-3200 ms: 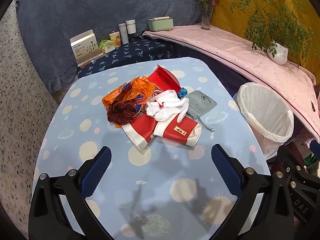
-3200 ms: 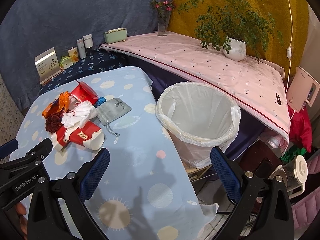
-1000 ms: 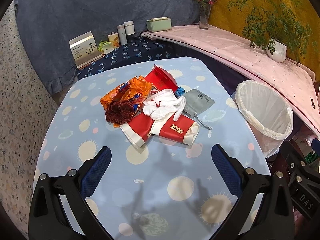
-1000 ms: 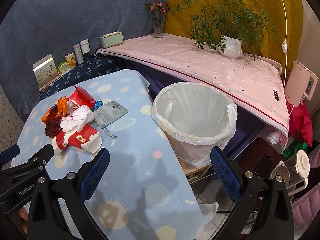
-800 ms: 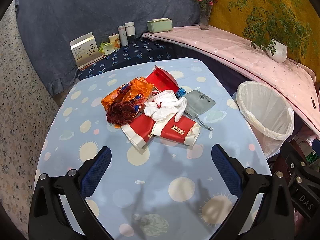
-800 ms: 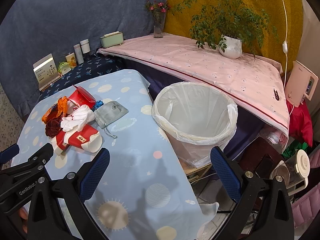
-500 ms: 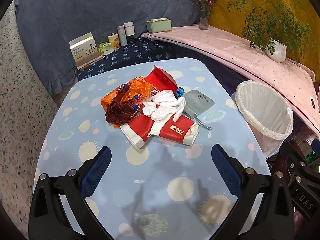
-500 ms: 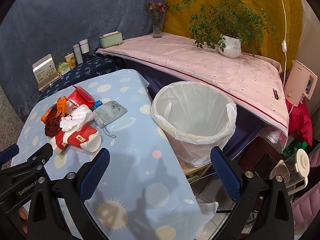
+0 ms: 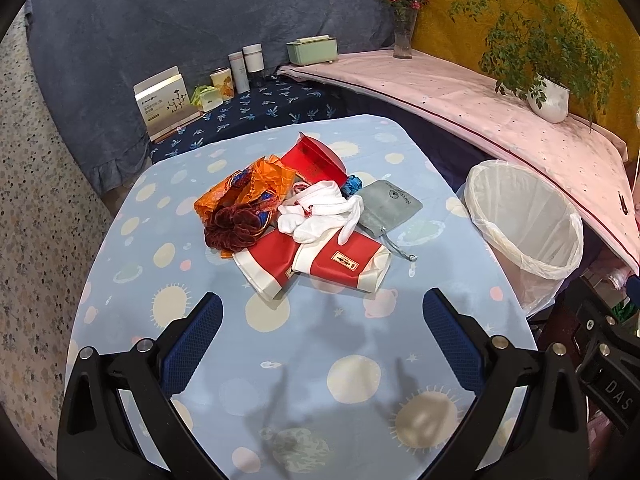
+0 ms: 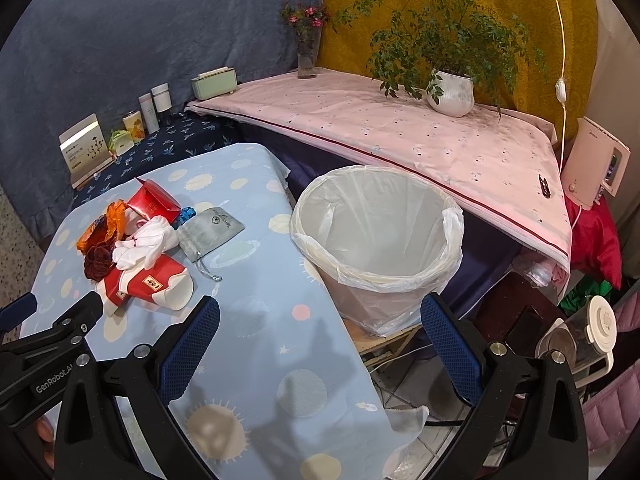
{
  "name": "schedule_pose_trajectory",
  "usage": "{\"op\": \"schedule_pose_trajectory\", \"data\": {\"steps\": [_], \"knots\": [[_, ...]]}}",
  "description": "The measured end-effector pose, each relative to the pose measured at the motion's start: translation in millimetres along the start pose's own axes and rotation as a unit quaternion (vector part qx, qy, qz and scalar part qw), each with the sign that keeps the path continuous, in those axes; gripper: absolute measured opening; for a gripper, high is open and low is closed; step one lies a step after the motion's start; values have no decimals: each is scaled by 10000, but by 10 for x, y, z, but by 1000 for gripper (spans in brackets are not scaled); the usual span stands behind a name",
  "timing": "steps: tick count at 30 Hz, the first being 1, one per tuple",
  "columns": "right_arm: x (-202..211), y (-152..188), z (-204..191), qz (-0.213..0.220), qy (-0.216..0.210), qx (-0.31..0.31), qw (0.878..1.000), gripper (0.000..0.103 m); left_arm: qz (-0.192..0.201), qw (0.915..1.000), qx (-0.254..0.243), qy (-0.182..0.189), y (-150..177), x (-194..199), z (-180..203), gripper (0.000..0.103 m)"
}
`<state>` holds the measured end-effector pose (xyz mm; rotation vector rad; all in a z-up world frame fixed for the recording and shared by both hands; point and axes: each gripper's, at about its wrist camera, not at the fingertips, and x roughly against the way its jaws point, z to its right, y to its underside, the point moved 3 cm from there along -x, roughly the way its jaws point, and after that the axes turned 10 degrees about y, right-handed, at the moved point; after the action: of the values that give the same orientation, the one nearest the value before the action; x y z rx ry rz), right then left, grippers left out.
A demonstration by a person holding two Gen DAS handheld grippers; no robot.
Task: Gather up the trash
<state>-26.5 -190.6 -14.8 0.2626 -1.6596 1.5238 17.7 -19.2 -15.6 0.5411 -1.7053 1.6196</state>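
A pile of trash lies mid-table: an orange wrapper (image 9: 248, 192), a dark red scrunchie (image 9: 232, 232), white cloth (image 9: 320, 216), red-and-white cartons (image 9: 340, 264), a red box (image 9: 316, 156) and a grey pouch (image 9: 388, 208). The same pile (image 10: 140, 248) shows at the left of the right wrist view. A bin with a white liner (image 10: 376, 244) stands off the table's right edge, also seen as the bin (image 9: 524, 228). My left gripper (image 9: 320, 328) hangs open short of the pile, holding nothing. My right gripper (image 10: 320, 332) is open and empty, facing the bin.
The table wears a light blue cloth with sun prints (image 9: 280, 380). Behind it a dark shelf holds boxes and jars (image 9: 236, 72). A pink-covered ledge (image 10: 400, 136) carries a potted plant (image 10: 448, 88) and a flower vase (image 10: 308, 56). Clutter and a kettle (image 10: 588, 336) sit on the floor at right.
Both views have shifted only slightly; the pile and bin sit where they were. Both grippers stay open and empty.
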Motion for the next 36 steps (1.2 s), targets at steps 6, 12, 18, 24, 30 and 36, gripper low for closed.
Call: {"op": "schedule_pose_trajectory", "data": {"steps": [6,12,18,24,30,36], "knots": [[-17,-11,-1,-1,7,-10,10000,96,-21,10000,1,63,-16,-47,-20,96],[-85,-25,-74,-22,29,45,10000,96,-122,9996,228,67,6,-197,-272,96],[-185,-27,-233,-29,24,127,9999,96,-123,9997,233,18,9,-337,-521,95],[-316,-38,-393,-109,-73,144,9998,96,-231,9992,335,-27,21,-536,-743,95],[-410,-57,-581,-111,-176,199,9996,96,-319,9987,386,24,8,-678,-897,96],[-538,-59,-878,-234,-414,285,9985,86,-419,9981,446,88,11,-844,-1031,95]]}}
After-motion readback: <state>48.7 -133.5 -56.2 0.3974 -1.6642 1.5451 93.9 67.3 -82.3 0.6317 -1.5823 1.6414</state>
